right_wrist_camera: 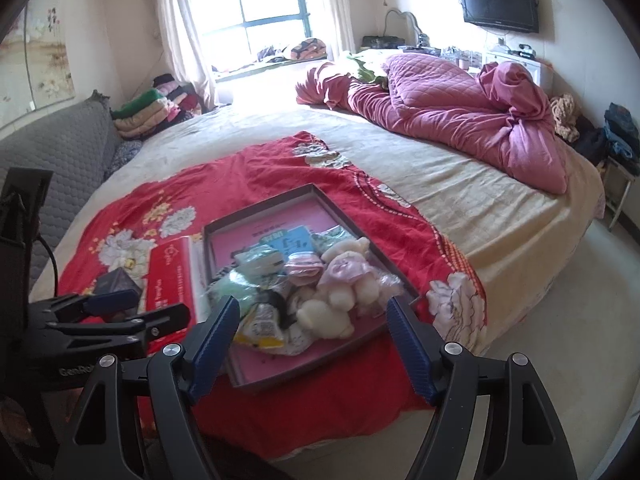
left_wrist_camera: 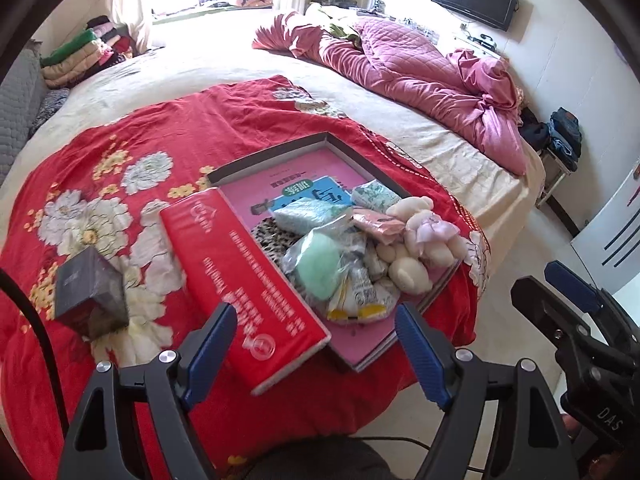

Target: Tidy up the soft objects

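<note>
A: Both tools hang over the near edge of the bed (right_wrist_camera: 460, 184). The left tool (left_wrist_camera: 316, 344) has its jaws apart with nothing between them, and so does the right tool (right_wrist_camera: 312, 340).

B: And the soft things?

A: They're heaped in the tray (right_wrist_camera: 256, 196) at twelve o'clock from the right tool: a green pouch (left_wrist_camera: 318, 262), packets and a plush bear (right_wrist_camera: 344, 280), piled loosely.

B: What's the risk?

A: I'd say grabbing one could drag its neighbours over the low rim. The red box (left_wrist_camera: 240, 280), at eleven o'clock, leans against the tray; a nudge might tip it.
</note>
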`<state>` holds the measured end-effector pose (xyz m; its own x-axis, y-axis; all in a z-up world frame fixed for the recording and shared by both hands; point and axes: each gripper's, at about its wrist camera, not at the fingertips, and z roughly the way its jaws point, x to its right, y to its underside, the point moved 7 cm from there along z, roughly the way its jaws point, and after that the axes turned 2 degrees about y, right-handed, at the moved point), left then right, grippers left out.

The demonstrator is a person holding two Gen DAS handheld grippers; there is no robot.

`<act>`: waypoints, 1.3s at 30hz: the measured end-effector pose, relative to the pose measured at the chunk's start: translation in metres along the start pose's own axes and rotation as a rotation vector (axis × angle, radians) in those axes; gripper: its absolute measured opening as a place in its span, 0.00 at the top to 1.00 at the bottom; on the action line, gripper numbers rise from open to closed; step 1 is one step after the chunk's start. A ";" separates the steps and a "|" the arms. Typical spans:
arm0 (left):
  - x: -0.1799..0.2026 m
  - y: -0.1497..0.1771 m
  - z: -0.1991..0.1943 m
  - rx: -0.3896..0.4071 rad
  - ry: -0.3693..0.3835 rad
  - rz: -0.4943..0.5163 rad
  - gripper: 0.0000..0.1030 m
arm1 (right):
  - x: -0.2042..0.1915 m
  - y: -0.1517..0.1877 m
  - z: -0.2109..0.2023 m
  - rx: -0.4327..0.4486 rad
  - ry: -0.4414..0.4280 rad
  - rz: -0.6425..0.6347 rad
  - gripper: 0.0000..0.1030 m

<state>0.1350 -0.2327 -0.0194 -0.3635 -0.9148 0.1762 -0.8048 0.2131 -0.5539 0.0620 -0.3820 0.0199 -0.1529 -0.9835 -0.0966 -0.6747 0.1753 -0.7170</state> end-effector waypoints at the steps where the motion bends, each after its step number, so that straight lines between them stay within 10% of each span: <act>1: -0.002 0.004 -0.005 0.005 -0.006 -0.005 0.22 | -0.002 0.003 -0.004 0.002 0.013 0.003 0.25; 39: -0.025 0.065 -0.085 0.052 -0.059 -0.033 0.22 | -0.038 0.055 -0.077 0.027 0.126 -0.024 0.25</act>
<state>0.0516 -0.1671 0.0090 -0.3073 -0.9401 0.1478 -0.7900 0.1654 -0.5904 -0.0247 -0.3316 0.0375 -0.2277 -0.9737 0.0077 -0.6599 0.1485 -0.7365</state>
